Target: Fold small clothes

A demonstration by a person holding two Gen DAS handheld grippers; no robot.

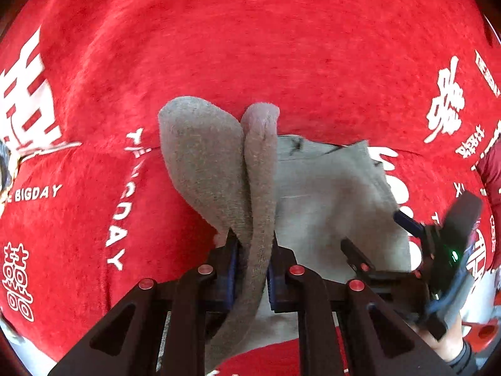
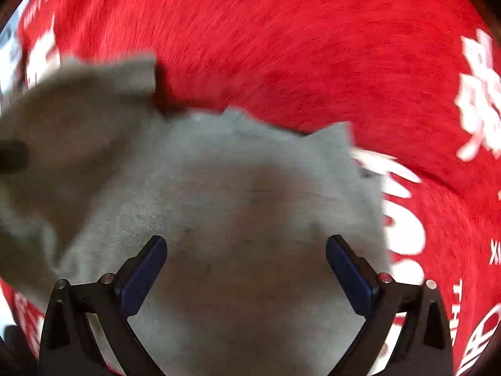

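A small grey garment (image 1: 328,206) lies on a red cloth (image 1: 250,47) with white print. My left gripper (image 1: 252,250) is shut on a bunched fold of the grey garment (image 1: 219,163) and holds it lifted, the cloth looping up past the fingertips. My right gripper (image 2: 245,269) is open and empty, hovering just above the flat part of the grey garment (image 2: 244,206). The right gripper also shows in the left wrist view (image 1: 385,235) at the garment's right edge, held by a hand. The right wrist view is motion-blurred.
The red cloth (image 2: 313,47) with white characters and "BIGDAY" lettering (image 1: 34,192) covers the whole surface around the garment. A person's red sleeve (image 1: 491,169) is at the far right edge.
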